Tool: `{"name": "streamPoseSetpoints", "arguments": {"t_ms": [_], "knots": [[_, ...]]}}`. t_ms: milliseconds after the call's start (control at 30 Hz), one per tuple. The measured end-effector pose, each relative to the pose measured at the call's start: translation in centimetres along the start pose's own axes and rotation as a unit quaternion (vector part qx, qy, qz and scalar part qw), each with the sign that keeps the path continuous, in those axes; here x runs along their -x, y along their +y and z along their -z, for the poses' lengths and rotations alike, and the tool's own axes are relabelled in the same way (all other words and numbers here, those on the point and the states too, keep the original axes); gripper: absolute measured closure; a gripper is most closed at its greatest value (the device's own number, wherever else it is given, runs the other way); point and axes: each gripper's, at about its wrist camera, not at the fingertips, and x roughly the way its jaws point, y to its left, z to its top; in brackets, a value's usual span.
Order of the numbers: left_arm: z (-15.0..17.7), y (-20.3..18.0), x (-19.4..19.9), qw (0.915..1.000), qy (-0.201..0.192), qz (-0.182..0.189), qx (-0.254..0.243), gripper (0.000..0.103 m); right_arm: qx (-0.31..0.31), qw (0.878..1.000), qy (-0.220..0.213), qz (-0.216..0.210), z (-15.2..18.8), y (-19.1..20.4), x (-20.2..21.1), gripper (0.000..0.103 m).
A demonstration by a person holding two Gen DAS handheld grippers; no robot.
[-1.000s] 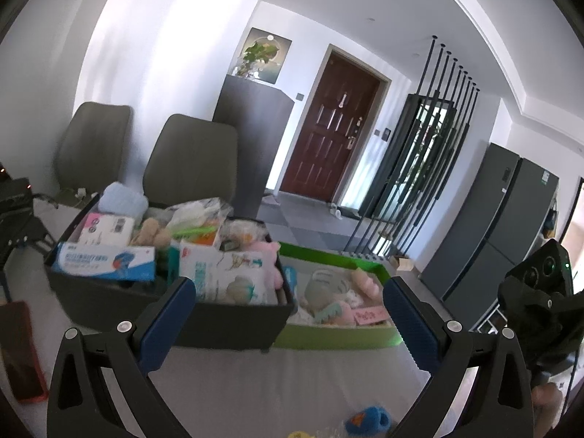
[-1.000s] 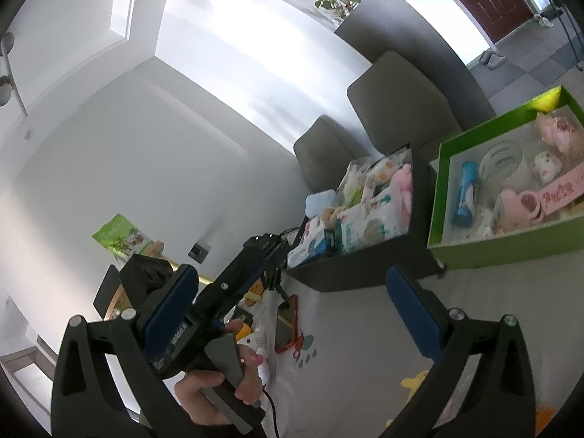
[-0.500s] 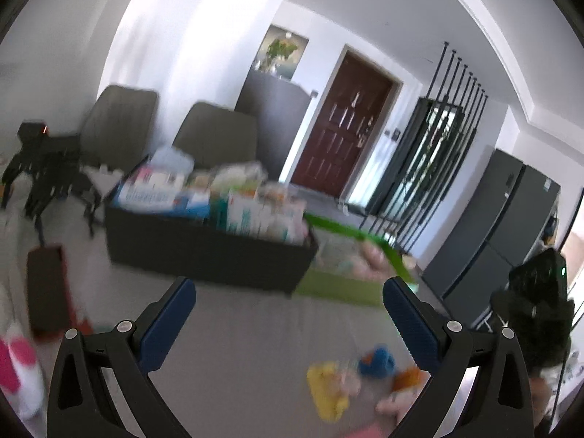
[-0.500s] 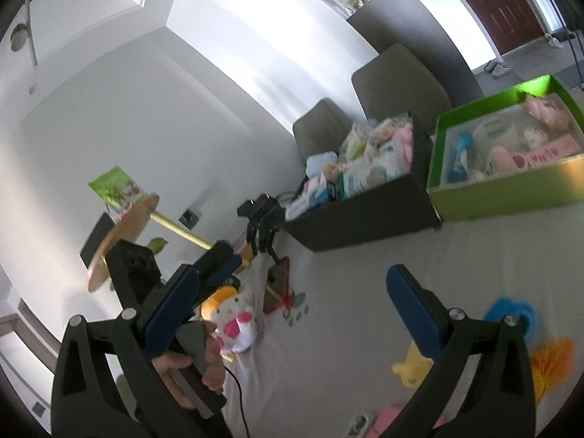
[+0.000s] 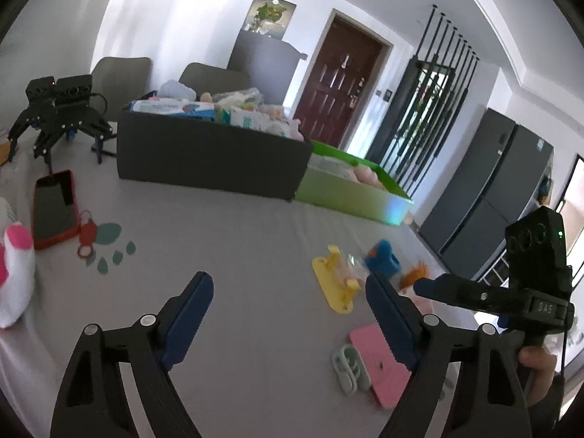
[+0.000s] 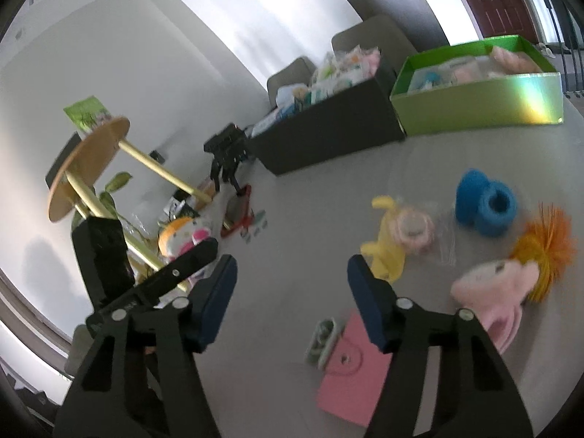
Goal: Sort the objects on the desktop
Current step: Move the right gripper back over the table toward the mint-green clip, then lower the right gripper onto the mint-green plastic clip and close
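Left gripper (image 5: 288, 294) over bare grey tabletop (image 5: 237, 241), jaws closing, nothing between the blue pads, still spread apart. Right gripper (image 6: 292, 277) likewise closing on nothing, pads apart above the table, tips short of the toys.

Loose items on the table: yellow toy in clear wrap (image 6: 396, 241) just ahead of the right gripper's right finger; blue foam piece (image 6: 487, 204) beyond it; doll with orange hair and pink face (image 6: 518, 273) at right, lying on its side. Pink wallet-like case (image 6: 350, 376) flat, partly under the right finger; pale green clip-like item (image 6: 321, 339) just beside its left edge, touching or nearly, cannot tell. Same pink case (image 5: 383, 368) and pale clip (image 5: 346, 367) beside the left gripper's right finger in the left wrist view.

Black storage box (image 5: 211, 160) at the far side, packed with tissue packs and wrapped goods; green box (image 6: 478, 98) touching its right end, holding pink and white items, blurred. Red-cased phone (image 5: 54, 211) flat at left with red ring tag (image 5: 85, 235) beside it. White and pink plush (image 5: 14, 277) at the left edge. Small black legged robot (image 5: 60, 113) behind the phone. Person's hand (image 5: 536, 368) gripping the other handle at lower right. Wooden round side table (image 6: 87, 168) off the table's left.
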Motion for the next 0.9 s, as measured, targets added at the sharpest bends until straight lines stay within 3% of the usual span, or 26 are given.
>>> {"name": "streamPoseSetpoints", "arguments": {"t_ms": [67, 233, 467, 533, 567, 667, 900], "knots": [[0.7, -0.3, 0.0, 1.0000, 0.008, -0.002, -0.004, 0.028, 0.004, 1.000, 0.006, 0.014, 0.8, 0.0, -0.2, 0.048], [2.2, -1.2, -0.2, 0.9996, 0.020, -0.002, -0.021, 0.028, 0.021, 0.999, 0.019, 0.041, 2.6, 0.2, -0.6, 0.055], [4.0, -2.7, -1.1, 0.9977, 0.046, -0.019, -0.045, 0.029, 0.048, 0.994, 0.041, 0.084, 4.8, 0.8, -1.8, 0.073], [4.6, -3.0, -1.4, 0.9967, 0.053, -0.025, -0.056, 0.037, 0.054, 0.993, 0.045, 0.098, 5.3, 0.8, -1.9, 0.076], [4.8, -3.1, -1.6, 0.9962, 0.058, -0.026, -0.059, 0.048, 0.055, 0.992, 0.046, 0.100, 5.4, 0.8, -2.0, 0.079], [5.6, -3.3, -2.3, 0.9946, 0.078, -0.022, -0.065, 0.066, 0.052, 0.992, 0.051, 0.099, 5.7, 0.7, -2.3, 0.083], [6.9, -3.7, -2.9, 0.9926, 0.100, -0.001, -0.069, 0.071, 0.067, 0.990, 0.066, 0.108, 6.4, 1.7, -3.2, 0.086]]}}
